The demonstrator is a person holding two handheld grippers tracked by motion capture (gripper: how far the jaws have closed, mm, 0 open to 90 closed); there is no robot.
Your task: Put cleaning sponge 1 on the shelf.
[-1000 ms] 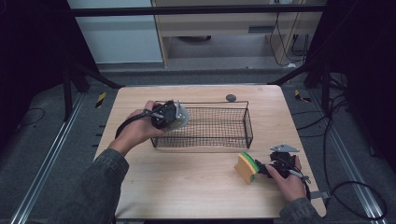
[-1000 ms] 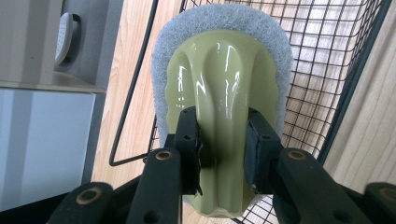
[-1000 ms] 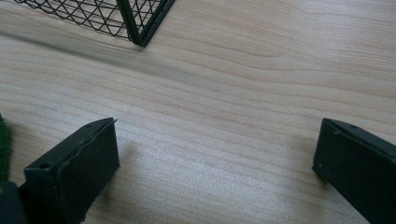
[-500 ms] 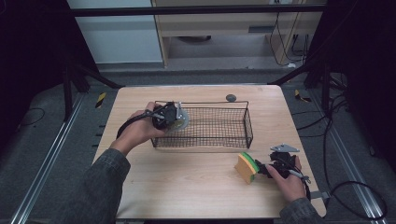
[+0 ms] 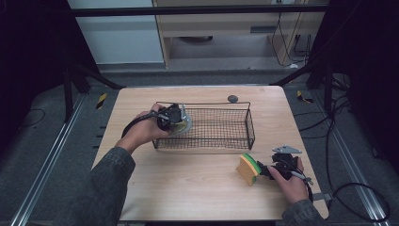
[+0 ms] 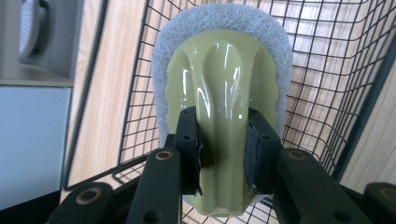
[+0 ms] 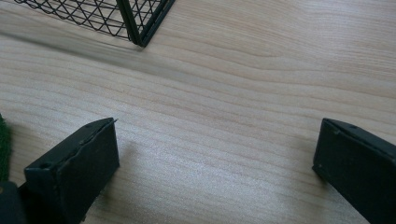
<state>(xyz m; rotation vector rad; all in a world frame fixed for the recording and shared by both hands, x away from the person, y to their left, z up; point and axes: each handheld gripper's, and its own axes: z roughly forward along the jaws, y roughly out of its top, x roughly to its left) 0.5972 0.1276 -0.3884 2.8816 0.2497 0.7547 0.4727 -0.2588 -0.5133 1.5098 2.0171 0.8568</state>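
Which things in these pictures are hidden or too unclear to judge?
- Scrubber: its lower end, left gripper view, covered by the left gripper.
- Sponge: right gripper view, cut off by the left edge.
- Small dark object behind the wire basket: high view, too small to identify.

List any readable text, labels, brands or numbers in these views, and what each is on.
None: no readable text in these views.
Scrubber clamped in the left gripper: plain green handle, white pad, no print.
Sponge beside the right gripper: no label.
Wire basket and table: unmarked.
Yellow-black striped pieces on the floor: hazard stripes, no letters.
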